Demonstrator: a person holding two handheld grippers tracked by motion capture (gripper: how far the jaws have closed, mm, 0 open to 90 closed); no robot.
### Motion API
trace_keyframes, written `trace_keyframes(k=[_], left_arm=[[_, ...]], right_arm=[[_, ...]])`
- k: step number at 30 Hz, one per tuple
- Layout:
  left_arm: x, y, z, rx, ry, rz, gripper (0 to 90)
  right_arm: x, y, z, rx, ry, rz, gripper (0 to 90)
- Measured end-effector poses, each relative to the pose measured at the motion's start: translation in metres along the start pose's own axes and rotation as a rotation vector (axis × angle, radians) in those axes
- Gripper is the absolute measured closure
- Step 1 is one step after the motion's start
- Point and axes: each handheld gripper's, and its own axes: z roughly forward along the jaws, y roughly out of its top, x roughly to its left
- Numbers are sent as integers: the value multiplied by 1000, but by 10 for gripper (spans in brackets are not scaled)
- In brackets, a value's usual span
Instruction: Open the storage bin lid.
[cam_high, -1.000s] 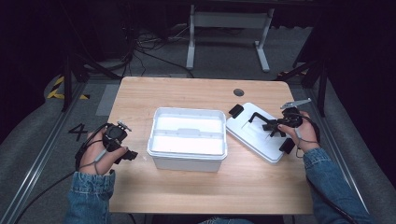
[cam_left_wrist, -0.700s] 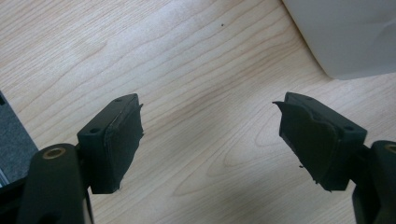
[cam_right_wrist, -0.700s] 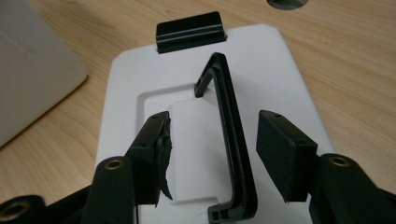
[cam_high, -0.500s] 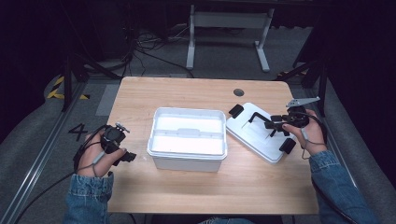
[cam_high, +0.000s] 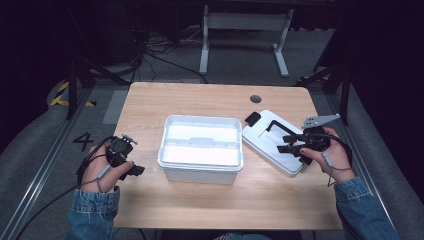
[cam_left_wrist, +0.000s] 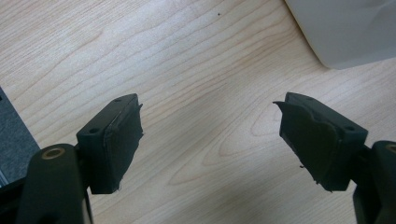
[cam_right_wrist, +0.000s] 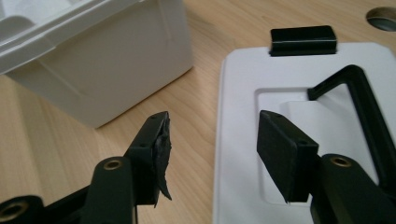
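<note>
A white open bin (cam_high: 200, 150) stands mid-table. Its white lid (cam_high: 265, 145) lies flat to the right of it, with a black handle (cam_high: 274, 125) and a black clip (cam_high: 252, 118). My right gripper (cam_high: 282, 142) hovers over the lid, open. Its jaws have just been opening and nothing is between them. In the right gripper view the right gripper (cam_right_wrist: 215, 123) straddles the lid's (cam_right_wrist: 243, 84) left edge, beside the handle (cam_right_wrist: 355, 79) and the bin (cam_right_wrist: 107, 56). My left gripper (cam_high: 134, 167) rests left of the bin. In the left gripper view the left gripper (cam_left_wrist: 210, 102) is open over bare wood.
A round cable hole (cam_high: 255, 98) sits in the wooden table (cam_high: 200, 100) behind the lid. The bin's corner (cam_left_wrist: 350, 28) lies ahead and to the right of the left jaws. A desk frame (cam_high: 245, 30) and cables stand on the floor beyond the far edge.
My right hand has shifted and lifted slightly over the lid, and its jaws have spread wider. The lid, the bin and the left hand have stayed put.
</note>
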Motion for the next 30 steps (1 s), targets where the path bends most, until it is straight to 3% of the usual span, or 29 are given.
trace_keyframes(k=[4,10,15,24,25,30], left_arm=[[-1,0,1,1,-11,-14,216],[-1,2,0,6,-7,1,214],[-1,3,1,5,-8,3,214],[-1,3,1,6,-13,-1,214],[0,3,0,8,0,16,213],[-1,4,1,13,-9,2,213]], right_arm=[[8,-1,3,12,17,-9,451],[27,-9,16,56,43,-38,447],[38,-13,23,60,60,-53,443],[50,-20,35,109,71,-74,441],[50,-21,37,114,73,-78,441],[54,-25,46,134,75,-86,441]])
